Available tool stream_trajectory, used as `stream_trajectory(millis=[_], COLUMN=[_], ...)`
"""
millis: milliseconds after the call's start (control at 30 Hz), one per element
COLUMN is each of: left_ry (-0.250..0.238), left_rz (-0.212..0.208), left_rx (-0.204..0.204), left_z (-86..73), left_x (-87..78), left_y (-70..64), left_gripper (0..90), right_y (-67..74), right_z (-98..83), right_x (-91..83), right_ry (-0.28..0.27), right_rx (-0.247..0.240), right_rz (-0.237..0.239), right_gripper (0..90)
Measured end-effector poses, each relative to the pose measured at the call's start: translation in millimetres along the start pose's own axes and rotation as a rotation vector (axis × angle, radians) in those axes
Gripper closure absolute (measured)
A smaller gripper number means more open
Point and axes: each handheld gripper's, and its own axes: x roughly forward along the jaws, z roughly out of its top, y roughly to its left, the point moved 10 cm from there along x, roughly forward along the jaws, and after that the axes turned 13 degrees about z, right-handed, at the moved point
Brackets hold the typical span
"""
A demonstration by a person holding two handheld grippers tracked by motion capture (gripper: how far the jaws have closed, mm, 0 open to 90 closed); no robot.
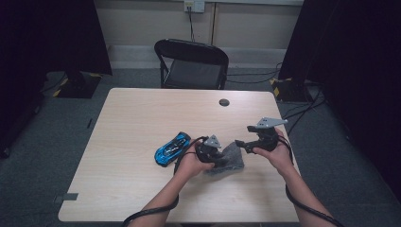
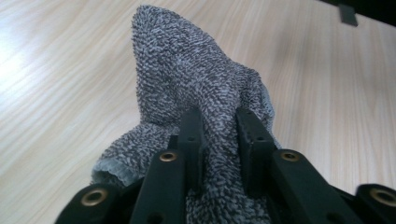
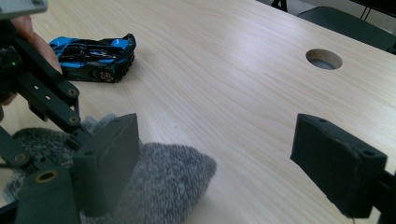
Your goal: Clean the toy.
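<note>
Lying on the wooden table point(image 1: 142, 189) beside a blue toy car point(image 1: 172, 148), grey sock point(image 2: 196, 88) is being pinched by left gripper point(image 2: 219, 122); right gripper point(image 3: 229, 158) is hovering spread wide.

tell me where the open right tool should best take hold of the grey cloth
Probably at the free rounded end of the grey cloth, the part sticking out past the left tool, which already pinches a fold at the other end. That end lies flat on the table, so the right tool, jaws wide open, would likely do best coming down from above and closing across its edge.
</note>
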Motion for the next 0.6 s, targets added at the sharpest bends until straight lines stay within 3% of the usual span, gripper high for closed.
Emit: stream_trajectory(millis=[67,167,267,300,400,433,467,500,600], left_ry=[-0.002,-0.021,-0.025,-0.027,-0.038,-0.044,-0.044,-0.042,-0.046], left_rz=[0.000,0.038,0.060,0.074,0.106,0.120,0.120,0.140,0.160], left_rx=[0.005,-0.016,-0.021,-0.028,-0.024,-0.036,-0.036,-0.033,-0.029], left_z=[-0.6,-1.3,-1.7,-1.7,-1.6,-2.7,-2.7,-4.9,-6.8], left_x=[0.3,-9.5,-17.4,-23.6,-39.7,-50.9,-50.9,-62.2,-72.4], left_y=[0.6,12.8,18.3,21.8,30.0,34.8,34.8,40.3,46.3], left_gripper=[63.2,48.3,41.1,39.3,36.7,34.7,34.6,34.6,34.2], right_y=[0.8,4.2,8.1,14.6,22.3,33.7,33.7,42.8,57.8], right_z=[-1.9,-5.1,-6.0,-6.0,-5.0,-3.4,-3.4,-2.6,-3.9], right_x=[0.0,2.7,5.5,9.8,14.3,19.6,19.6,23.5,30.4], right_ry=[-0.001,0.004,0.005,0.004,0.005,0.003,0.003,0.005,0.023], right_rx=[0.002,-0.001,-0.007,-0.010,-0.017,-0.025,-0.025,-0.039,-0.069], right_rz=[0.004,0.017,0.033,0.062,0.078,0.111,0.111,0.131,0.167], right_gripper=[14.9,14.9,14.8,14.8,14.8,15.0,15.0,15.8,21.1])
